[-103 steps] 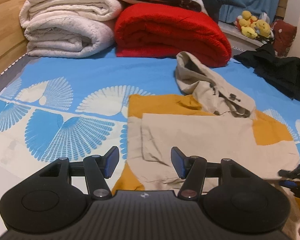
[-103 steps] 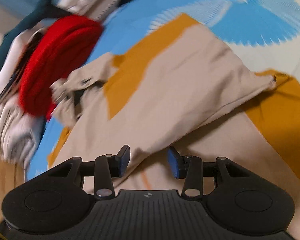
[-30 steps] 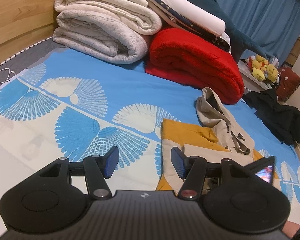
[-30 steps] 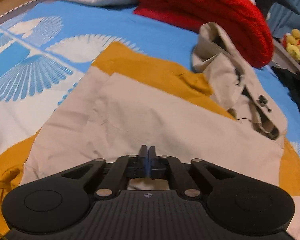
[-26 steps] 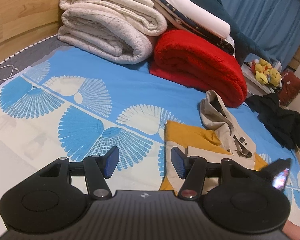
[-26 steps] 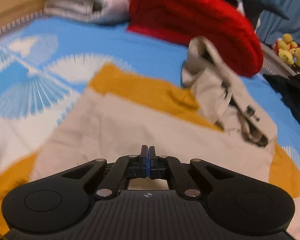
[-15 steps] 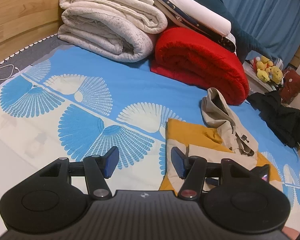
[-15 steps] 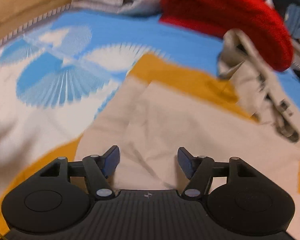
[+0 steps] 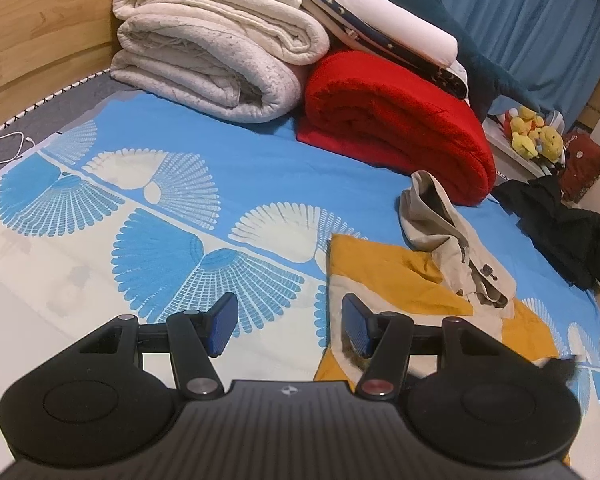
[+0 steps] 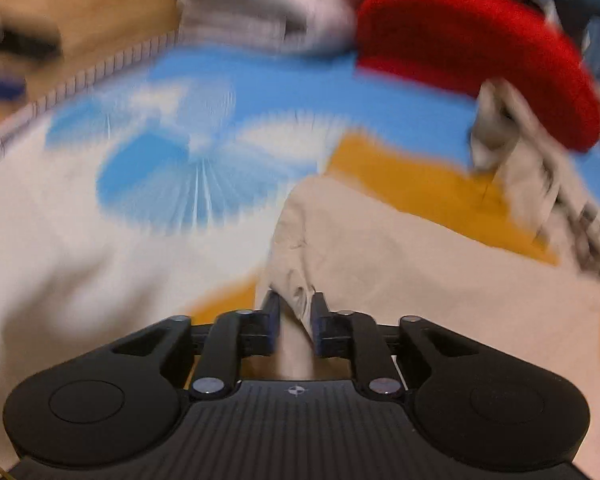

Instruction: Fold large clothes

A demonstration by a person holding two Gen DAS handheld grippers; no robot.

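A beige and mustard jacket [image 9: 384,276] lies partly folded on the blue-patterned bedsheet [image 9: 140,208], its hood [image 9: 440,220] crumpled toward the red blanket. My left gripper [image 9: 288,324] hovers open over the sheet just left of the jacket, with nothing between its fingers. In the blurred right wrist view, my right gripper [image 10: 296,320] is at the left edge of the jacket [image 10: 420,280]. Its jaws are closing, and a bunched beige fold fills the narrow gap between the pads.
Folded white blankets [image 9: 212,52] and a rolled red blanket [image 9: 392,120] are stacked at the head of the bed against a wooden headboard [image 9: 40,32]. A black garment [image 9: 560,224] lies at the right edge, with yellow plush toys [image 9: 532,136] beyond it.
My right gripper went from shut to wide open, swung left to the jacket's left edge, and has closed in on a beige fold. The left gripper stayed open and still.
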